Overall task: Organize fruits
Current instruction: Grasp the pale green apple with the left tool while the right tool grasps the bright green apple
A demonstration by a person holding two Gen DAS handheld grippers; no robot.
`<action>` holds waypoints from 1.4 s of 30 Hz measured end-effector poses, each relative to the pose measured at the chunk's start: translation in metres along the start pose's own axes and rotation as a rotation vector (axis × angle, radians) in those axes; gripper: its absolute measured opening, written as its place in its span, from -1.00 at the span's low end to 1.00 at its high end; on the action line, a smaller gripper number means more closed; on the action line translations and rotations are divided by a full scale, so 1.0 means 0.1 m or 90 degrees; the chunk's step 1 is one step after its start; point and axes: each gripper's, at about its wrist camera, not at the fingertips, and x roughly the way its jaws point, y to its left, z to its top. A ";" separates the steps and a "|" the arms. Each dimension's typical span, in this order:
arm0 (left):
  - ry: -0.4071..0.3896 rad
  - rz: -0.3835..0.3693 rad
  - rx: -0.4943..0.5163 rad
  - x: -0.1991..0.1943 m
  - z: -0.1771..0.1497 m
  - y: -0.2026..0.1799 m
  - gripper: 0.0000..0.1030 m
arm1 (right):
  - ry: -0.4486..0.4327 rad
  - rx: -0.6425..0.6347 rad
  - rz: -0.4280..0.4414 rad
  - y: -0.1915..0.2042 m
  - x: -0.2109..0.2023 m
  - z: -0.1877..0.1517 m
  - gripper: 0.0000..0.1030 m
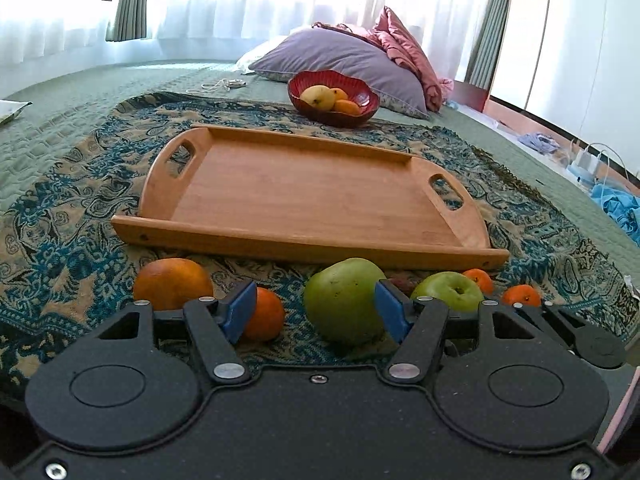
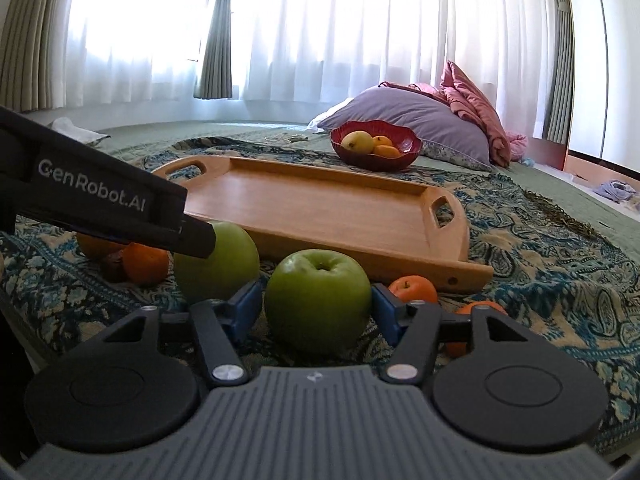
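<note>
Fruit lies in a row just in front of the wooden tray [image 1: 304,196], on the patterned cloth [image 1: 60,240]. Left gripper [image 1: 316,308] is spread, its right pad touching a green apple [image 1: 344,300], an orange [image 1: 264,314] behind its left pad. Right gripper [image 2: 316,304] is spread around a second green apple [image 2: 318,294], not yet pinching. Best to centre each apple, close gently, then lift clear of the tray's near rim. Tray floor is bare; the red bowl [image 1: 334,98] behind the tray holds fruit.

Two low bedspread-level views, both facing tray [image 1: 304,196].
</note>
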 end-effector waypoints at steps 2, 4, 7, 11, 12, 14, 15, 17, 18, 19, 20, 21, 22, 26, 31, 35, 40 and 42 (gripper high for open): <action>-0.001 -0.001 0.004 0.02 0.01 -0.01 0.21 | -0.006 0.009 0.004 -0.02 0.01 -0.01 0.19; -0.003 -0.005 0.005 0.03 0.01 -0.01 0.21 | -0.017 0.022 0.006 -0.04 -0.02 -0.01 0.18; -0.006 -0.014 0.004 0.04 0.01 -0.02 0.21 | -0.029 0.023 -0.014 -0.05 -0.10 -0.04 0.18; -0.016 -0.030 0.007 0.05 0.01 -0.06 0.21 | -0.046 0.025 -0.039 -0.10 -0.25 -0.08 0.18; -0.017 -0.036 0.007 0.05 0.01 -0.07 0.21 | -0.051 0.026 -0.047 -0.11 -0.29 -0.09 0.18; -0.018 -0.045 0.007 0.05 0.00 -0.11 0.21 | -0.059 0.024 -0.061 -0.14 -0.35 -0.09 0.18; -0.020 -0.049 0.008 0.05 -0.02 -0.12 0.21 | -0.063 0.022 -0.070 -0.16 -0.38 -0.09 0.18; -0.020 -0.050 0.011 0.02 -0.05 -0.15 0.21 | -0.066 0.019 -0.084 -0.18 -0.40 -0.09 0.18; -0.018 -0.047 0.013 0.01 -0.07 -0.16 0.21 | -0.065 0.020 -0.088 -0.18 -0.42 -0.10 0.18; -0.015 -0.044 0.015 0.01 -0.09 -0.17 0.20 | -0.065 0.025 -0.092 -0.20 -0.43 -0.10 0.18; -0.011 -0.042 0.015 0.01 -0.11 -0.17 0.18 | -0.065 0.031 -0.094 -0.22 -0.45 -0.11 0.18; -0.006 -0.042 0.012 0.01 -0.13 -0.17 0.17 | -0.065 0.036 -0.095 -0.24 -0.45 -0.10 0.18; -0.002 -0.042 0.010 0.02 -0.14 -0.17 0.16 | -0.067 0.041 -0.096 -0.25 -0.46 -0.11 0.18; 0.009 -0.034 -0.005 0.09 -0.16 -0.13 0.15 | -0.071 0.038 -0.104 -0.25 -0.50 -0.13 0.18; -0.008 -0.035 -0.025 0.17 -0.14 -0.13 0.19 | -0.067 0.033 -0.105 -0.21 -0.52 -0.16 0.18; -0.005 -0.019 -0.030 0.27 -0.15 -0.15 0.22 | -0.067 0.035 -0.110 -0.21 -0.52 -0.16 0.18; -0.007 -0.014 -0.036 0.40 -0.17 -0.16 0.22 | -0.068 0.043 -0.114 -0.23 -0.52 -0.14 0.18; -0.008 -0.010 -0.031 0.43 -0.18 -0.18 0.22 | -0.068 0.044 -0.115 -0.25 -0.51 -0.13 0.18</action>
